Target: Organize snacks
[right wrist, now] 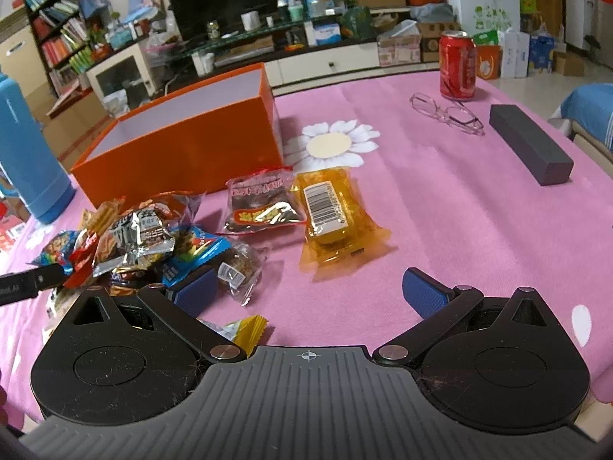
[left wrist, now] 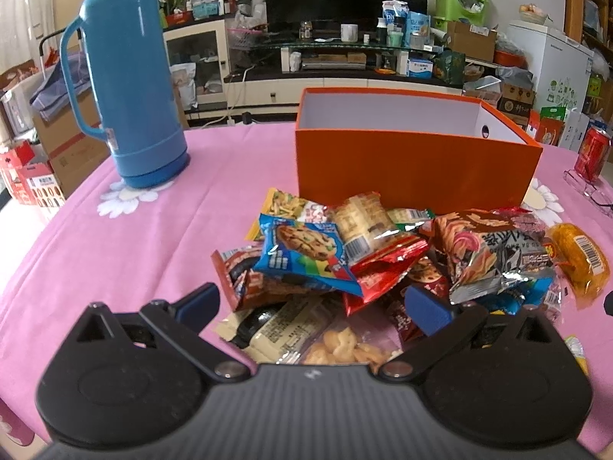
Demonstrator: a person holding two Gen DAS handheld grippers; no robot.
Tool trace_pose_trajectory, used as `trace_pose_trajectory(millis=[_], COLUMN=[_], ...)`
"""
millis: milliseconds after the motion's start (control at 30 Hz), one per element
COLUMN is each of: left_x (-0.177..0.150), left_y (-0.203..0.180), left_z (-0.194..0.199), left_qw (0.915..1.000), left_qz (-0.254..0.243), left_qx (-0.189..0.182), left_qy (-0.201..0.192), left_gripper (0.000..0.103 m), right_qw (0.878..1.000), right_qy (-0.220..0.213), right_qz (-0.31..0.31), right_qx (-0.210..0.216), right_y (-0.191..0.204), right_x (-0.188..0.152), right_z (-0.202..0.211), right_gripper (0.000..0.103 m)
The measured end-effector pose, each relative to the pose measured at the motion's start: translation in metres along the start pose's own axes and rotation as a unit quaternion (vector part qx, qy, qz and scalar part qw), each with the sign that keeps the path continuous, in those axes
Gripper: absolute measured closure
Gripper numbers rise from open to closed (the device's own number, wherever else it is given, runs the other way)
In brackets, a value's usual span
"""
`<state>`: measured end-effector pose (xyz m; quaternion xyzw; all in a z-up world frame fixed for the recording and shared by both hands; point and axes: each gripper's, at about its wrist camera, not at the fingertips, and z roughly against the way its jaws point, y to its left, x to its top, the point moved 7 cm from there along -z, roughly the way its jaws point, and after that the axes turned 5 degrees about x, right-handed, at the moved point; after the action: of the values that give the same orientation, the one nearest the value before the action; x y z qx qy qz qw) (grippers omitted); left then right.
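A pile of snack packets lies on the pink tablecloth in front of an orange box with a white, bare inside. My left gripper is open, its blue pads on either side of the near edge of the pile; a blue cookie packet lies just ahead. In the right wrist view the orange box stands at the left, with the pile before it. My right gripper is open over bare cloth, close behind an amber packet and a dark red packet.
A tall blue thermos stands at the table's far left. A red soda can, spectacles and a dark grey block lie to the right. A small yellow packet lies under the right gripper. The room beyond is cluttered.
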<state>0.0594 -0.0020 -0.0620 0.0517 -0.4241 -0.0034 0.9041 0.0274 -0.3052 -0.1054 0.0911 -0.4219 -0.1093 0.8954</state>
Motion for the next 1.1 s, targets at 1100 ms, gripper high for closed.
trace_pose_trajectory(millis=[1100], left_x=[-0.013], left_y=[0.011], left_z=[0.022], left_qw=[0.9955], left_qz=[-0.078], left_qx=[-0.050], left_qy=[-0.019], left_gripper=[0.001], right_qw=[0.998], right_qy=[-0.002], right_qz=[0.056], right_qx=[0.039], right_y=[0.030], right_x=[-0.006], right_z=[-0.005], right_gripper=[0.009])
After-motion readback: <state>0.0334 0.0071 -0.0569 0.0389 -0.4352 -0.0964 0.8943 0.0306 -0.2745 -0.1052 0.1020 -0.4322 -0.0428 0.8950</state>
